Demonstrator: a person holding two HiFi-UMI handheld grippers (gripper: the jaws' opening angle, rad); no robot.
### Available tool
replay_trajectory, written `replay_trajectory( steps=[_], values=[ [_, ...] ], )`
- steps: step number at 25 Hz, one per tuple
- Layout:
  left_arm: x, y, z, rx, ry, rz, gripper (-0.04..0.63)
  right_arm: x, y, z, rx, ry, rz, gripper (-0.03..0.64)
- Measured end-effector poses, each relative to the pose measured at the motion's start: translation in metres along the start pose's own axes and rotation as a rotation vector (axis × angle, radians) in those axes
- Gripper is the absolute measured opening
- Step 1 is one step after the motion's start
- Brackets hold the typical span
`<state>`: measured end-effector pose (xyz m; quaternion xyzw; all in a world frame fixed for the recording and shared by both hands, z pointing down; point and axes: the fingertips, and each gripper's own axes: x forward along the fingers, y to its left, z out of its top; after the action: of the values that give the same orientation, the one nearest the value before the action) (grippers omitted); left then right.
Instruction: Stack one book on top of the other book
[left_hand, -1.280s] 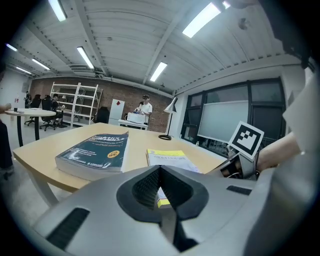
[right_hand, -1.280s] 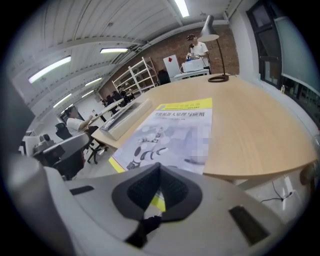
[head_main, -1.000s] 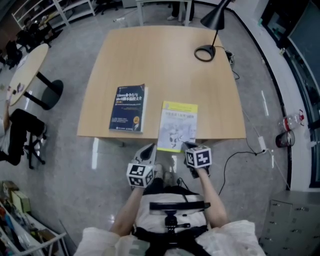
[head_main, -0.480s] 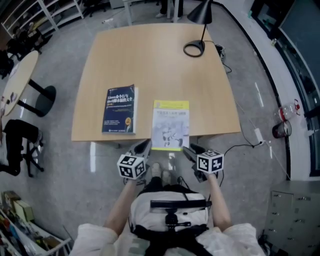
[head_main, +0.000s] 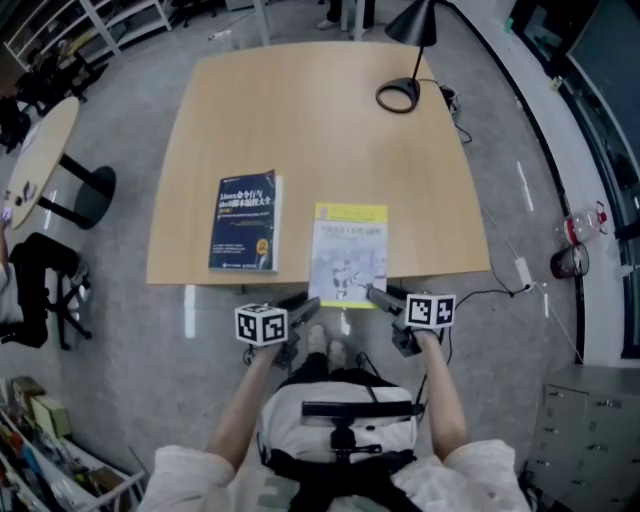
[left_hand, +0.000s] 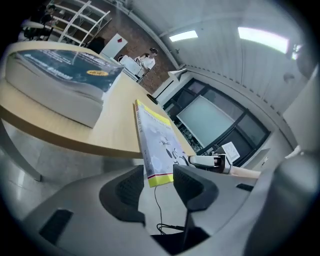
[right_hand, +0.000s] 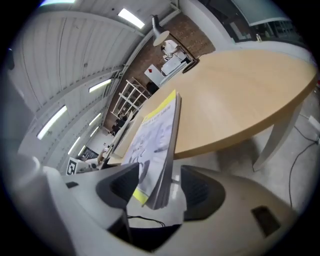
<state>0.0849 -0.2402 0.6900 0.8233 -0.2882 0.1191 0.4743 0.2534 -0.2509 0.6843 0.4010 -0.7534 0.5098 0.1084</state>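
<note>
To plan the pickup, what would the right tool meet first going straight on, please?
The right tool would probably meet the yellow book, whose near edge is already between its jaws, which have just been opening.

Left tongs (head_main: 297, 303) and right tongs (head_main: 378, 296), jaws just opening, near corners of the yellow book (head_main: 349, 250) loosely between them.

Grey left tongs (head_main: 297, 303) and right tongs (head_main: 378, 296) carry marker cubes (head_main: 262, 325).
</note>
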Motion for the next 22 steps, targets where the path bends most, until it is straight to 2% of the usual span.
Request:
replay_trajectory(
  steps=[5,9,14,18,22],
  values=[
    [0.015,0.003,-0.001,-0.080,0.060,-0.064,0.166,0.014,0.001,-0.008,0.044,0.034,0.045,0.264],
    [0.024,0.000,0.000,-0.072,0.107,-0.098,0.166,0.018,0.005,-0.012,0.083,0.052,0.108,0.264],
    [0.035,-0.005,0.000,-0.091,0.143,-0.153,0.166,0.031,0.021,-0.024,0.057,0.131,0.185,0.254],
    [0.040,-0.010,-0.003,-0.142,0.167,-0.202,0.164,0.029,0.022,-0.022,0.112,0.111,0.226,0.199],
    [0.039,-0.011,-0.003,-0.154,0.172,-0.197,0.140,0.027,0.024,-0.020,0.086,0.102,0.227,0.172]
  ],
)
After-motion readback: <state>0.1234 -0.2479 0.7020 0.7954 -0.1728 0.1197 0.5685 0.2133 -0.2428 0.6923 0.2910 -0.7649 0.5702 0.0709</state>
